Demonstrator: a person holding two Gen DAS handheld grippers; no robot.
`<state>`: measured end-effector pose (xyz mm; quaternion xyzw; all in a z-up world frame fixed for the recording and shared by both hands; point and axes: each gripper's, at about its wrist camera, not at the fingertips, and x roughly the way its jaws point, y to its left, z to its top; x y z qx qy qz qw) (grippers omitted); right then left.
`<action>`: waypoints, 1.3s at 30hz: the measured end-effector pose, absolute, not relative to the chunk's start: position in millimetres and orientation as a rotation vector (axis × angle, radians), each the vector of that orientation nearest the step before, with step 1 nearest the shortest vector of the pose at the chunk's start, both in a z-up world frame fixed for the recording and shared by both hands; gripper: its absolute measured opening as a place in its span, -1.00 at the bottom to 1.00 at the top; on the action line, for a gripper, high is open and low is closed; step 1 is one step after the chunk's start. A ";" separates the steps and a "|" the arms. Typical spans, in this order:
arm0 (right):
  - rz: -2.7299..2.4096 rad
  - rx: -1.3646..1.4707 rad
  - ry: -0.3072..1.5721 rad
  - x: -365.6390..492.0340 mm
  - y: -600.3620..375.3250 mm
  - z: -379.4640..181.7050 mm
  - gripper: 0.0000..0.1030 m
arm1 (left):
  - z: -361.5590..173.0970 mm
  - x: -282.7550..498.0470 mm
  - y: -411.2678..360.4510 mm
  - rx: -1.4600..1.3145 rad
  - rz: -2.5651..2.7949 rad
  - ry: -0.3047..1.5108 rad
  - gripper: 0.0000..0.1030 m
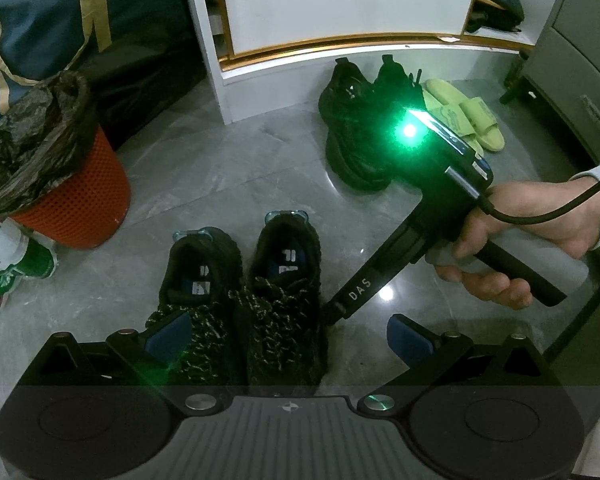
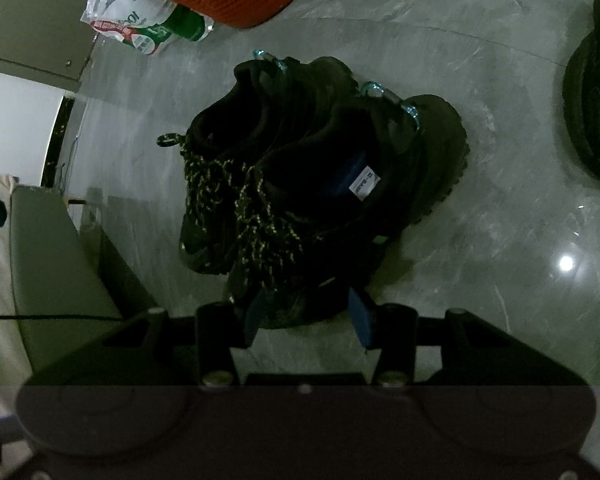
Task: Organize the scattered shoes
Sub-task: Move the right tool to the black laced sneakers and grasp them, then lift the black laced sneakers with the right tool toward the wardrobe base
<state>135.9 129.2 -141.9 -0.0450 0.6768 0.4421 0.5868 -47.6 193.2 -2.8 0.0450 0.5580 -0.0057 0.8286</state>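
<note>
Right claw (image 2: pixel 304 316) pinching the near knit sneaker's (image 2: pixel 300 208) toe, left claw (image 1: pixel 288 338) wide, empty: nudge it flush with its mate (image 2: pixel 260 128).

A glossy grey marble-look floor (image 1: pixel 236 168) carries everything here, with a bright lamp glare on the tiles. Two black knit sneakers with speckled laces (image 1: pixel 244 300) stand side by side on it, touching, heels toward the cabinet. Farther off, a pair of chunky black shoes (image 1: pixel 356 120) sits close to the white gold-trimmed cabinet base (image 1: pixel 284 68), with pale green slides (image 1: pixel 464 114) just beside them. An orange mesh bin lined with a black bag (image 1: pixel 76 196) stands at the left, a crumpled plastic bottle pack (image 1: pixel 8 260) lying against its foot. A grey drawer unit (image 1: pixel 580 76) stands on the floor at the right.
</note>
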 end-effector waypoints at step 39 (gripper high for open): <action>1.044 -0.093 1.597 130.5 127.1 -142.9 -0.02 | 2.6 -45.5 196.0 0.098 0.015 1.171 0.99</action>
